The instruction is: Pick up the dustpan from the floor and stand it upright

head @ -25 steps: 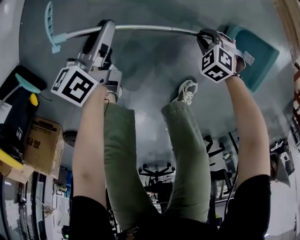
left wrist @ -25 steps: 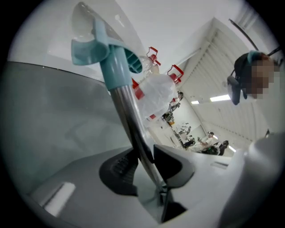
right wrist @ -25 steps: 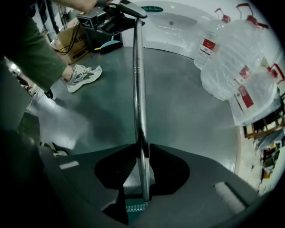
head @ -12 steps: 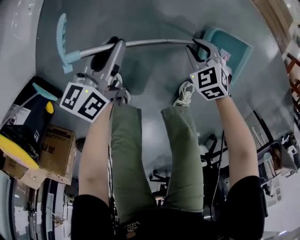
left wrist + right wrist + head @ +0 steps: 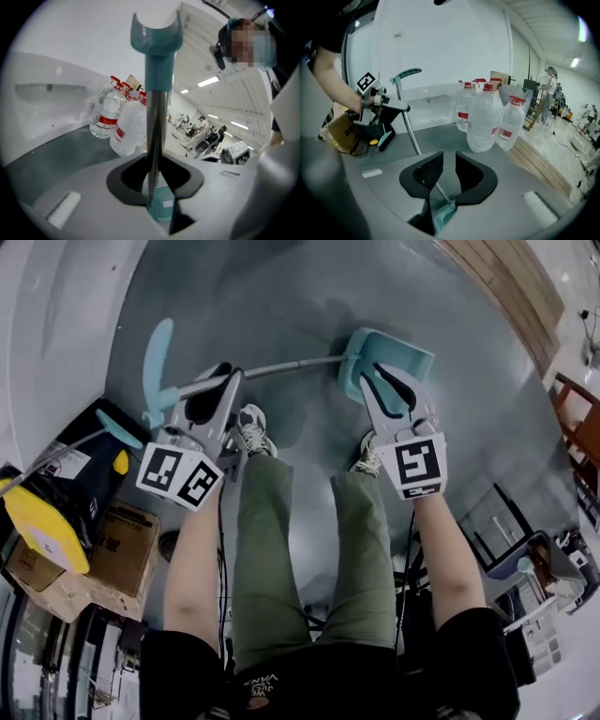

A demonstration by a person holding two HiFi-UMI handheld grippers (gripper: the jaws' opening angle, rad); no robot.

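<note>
Dustpan, teal plastic pan (image 5: 412,357) on a long silver metal pole (image 5: 281,367) with a teal crossbar grip (image 5: 155,362): carried aslant above the grey floor (image 5: 309,296), with the pan end nearer that floor.
Left gripper (image 5: 228,381): fingers pinching the pole below the grip, having just been closing on it.
Right gripper (image 5: 373,381): fingers pinching the pole where it joins the pan.
Hazards, judged: the smooth pole may twist in either pinch and swing the pan. If the pan base meets the floor tilted, it topples once freed.

Shiny metal pole (image 5: 281,367), seemingly matt plastic dustpan (image 5: 389,345), glossy smooth floor (image 5: 281,296)
</note>
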